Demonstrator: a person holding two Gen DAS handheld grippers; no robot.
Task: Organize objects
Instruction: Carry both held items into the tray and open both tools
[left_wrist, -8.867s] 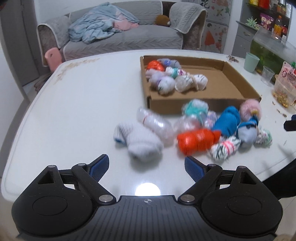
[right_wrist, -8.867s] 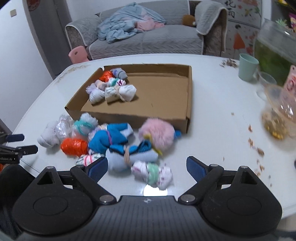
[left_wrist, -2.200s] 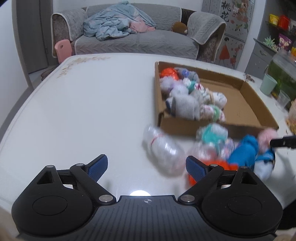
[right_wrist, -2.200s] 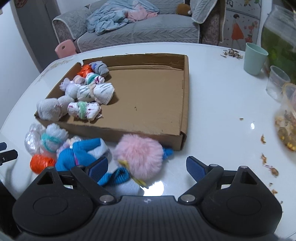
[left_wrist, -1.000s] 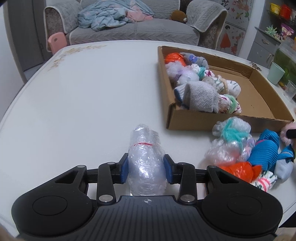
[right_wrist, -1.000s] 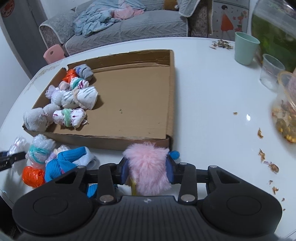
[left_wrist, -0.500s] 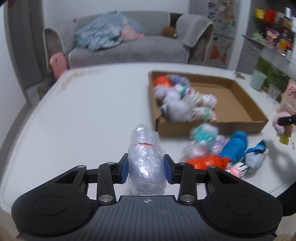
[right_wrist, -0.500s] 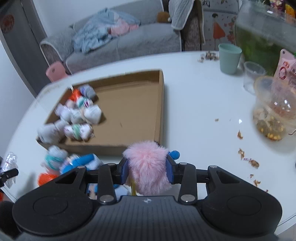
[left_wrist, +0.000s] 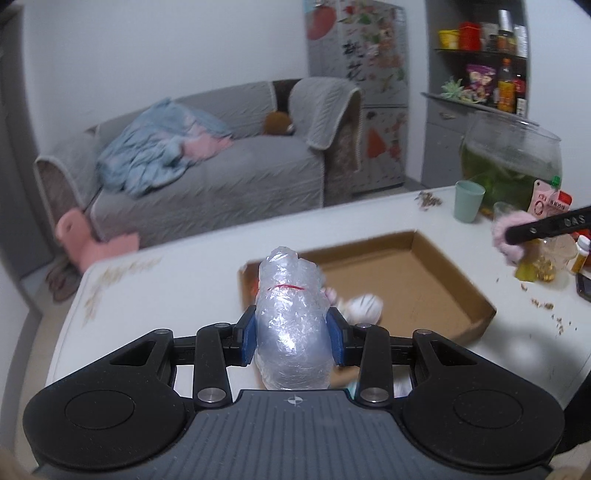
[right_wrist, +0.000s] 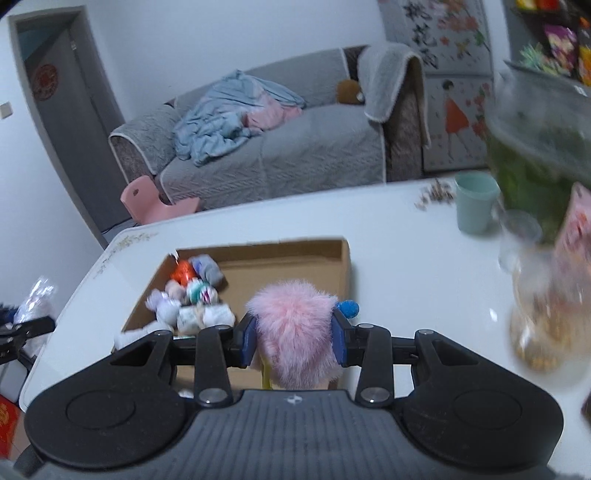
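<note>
My left gripper (left_wrist: 293, 336) is shut on a clear plastic-wrapped bundle (left_wrist: 291, 325) with a red band, held high above the table in front of the cardboard tray (left_wrist: 454, 269). My right gripper (right_wrist: 294, 339) is shut on a fluffy pink bundle (right_wrist: 295, 332) with a blue pompom (right_wrist: 348, 308), also lifted above the tray (right_wrist: 343, 258). Several rolled sock bundles (right_wrist: 192, 295) lie in the tray's left part. The pink bundle also shows at the right in the left wrist view (left_wrist: 506, 240). The bundles on the table in front of the tray are hidden behind the grippers.
A green cup (right_wrist: 474, 206), a clear cup (right_wrist: 519, 236), a fish bowl (left_wrist: 509, 158), a snack container (right_wrist: 539, 332) and crumbs stand on the table's right side. A grey sofa (left_wrist: 207, 177) is behind the table.
Both grippers have risen higher with their bundles since half a second ago. The table and tray now sit lower in both views.
</note>
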